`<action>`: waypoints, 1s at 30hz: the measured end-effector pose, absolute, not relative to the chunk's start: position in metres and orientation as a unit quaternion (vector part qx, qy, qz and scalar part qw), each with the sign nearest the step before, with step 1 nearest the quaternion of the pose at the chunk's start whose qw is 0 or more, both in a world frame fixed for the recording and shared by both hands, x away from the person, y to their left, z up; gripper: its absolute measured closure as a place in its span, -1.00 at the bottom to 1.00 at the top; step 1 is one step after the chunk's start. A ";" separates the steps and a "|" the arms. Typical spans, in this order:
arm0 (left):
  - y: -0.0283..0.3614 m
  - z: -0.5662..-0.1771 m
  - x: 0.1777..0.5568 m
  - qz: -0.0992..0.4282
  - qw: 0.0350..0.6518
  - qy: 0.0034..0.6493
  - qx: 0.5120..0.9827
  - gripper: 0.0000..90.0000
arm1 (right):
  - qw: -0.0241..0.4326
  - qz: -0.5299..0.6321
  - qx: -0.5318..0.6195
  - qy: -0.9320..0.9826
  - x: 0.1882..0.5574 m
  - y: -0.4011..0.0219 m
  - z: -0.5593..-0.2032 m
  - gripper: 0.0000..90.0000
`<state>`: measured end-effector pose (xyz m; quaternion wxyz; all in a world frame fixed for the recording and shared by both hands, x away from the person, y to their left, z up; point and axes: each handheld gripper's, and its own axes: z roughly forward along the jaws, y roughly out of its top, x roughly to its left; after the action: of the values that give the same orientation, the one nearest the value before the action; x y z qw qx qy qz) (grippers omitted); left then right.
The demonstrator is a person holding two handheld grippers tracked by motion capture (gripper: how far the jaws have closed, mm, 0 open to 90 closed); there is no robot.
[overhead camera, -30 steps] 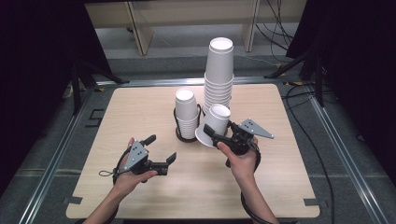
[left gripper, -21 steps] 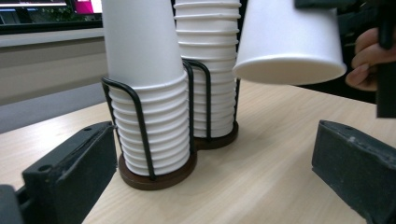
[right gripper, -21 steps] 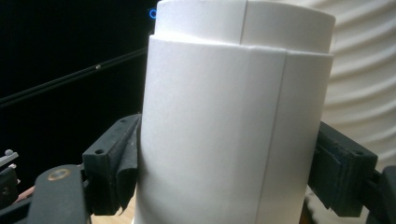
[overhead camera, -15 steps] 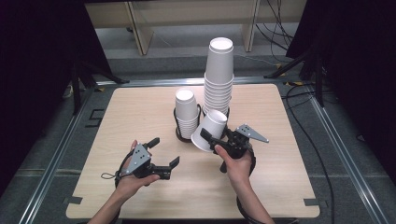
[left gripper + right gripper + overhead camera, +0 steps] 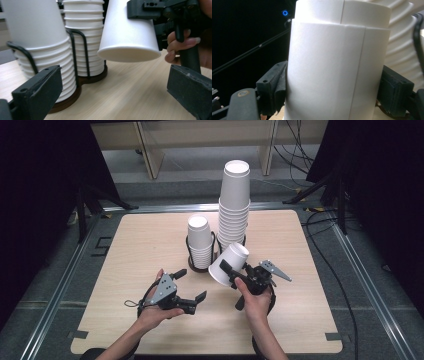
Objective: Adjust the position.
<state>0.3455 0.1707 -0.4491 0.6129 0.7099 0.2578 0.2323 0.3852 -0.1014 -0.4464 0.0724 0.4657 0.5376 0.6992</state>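
Note:
My right gripper (image 5: 232, 270) is shut on a white paper cup (image 5: 229, 264), gripping its side wall with the rim tilted down and to the left, a little above the table. In the right gripper view both pads press the cup (image 5: 329, 72). My left gripper (image 5: 190, 285) is open and empty, lying low over the table to the left of the cup. Its view looks between its jaws (image 5: 113, 85) at the cup's rim (image 5: 128, 53) and the right gripper (image 5: 170, 15) behind it.
A short cup stack (image 5: 199, 242) and a tall cup stack (image 5: 235, 205) stand upside down in a black wire holder (image 5: 191, 265) at the middle of the wooden table (image 5: 150, 235). Both stacks (image 5: 37, 37) (image 5: 85, 37) are close ahead of the left gripper. Metal rails border the table.
The left gripper has moved right, toward the held cup. The right gripper has lowered the cup closer to the table, still shut on it.

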 end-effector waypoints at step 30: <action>0.139 -0.455 0.362 0.265 0.589 0.201 0.737 -1.00 | 0.034 0.699 0.497 0.512 0.375 -0.087 -0.464 -0.55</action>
<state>0.3621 0.1386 -0.4549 0.5885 0.7370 0.2011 0.2648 0.3751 -0.0866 -0.4639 0.0337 0.4971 0.5124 0.6994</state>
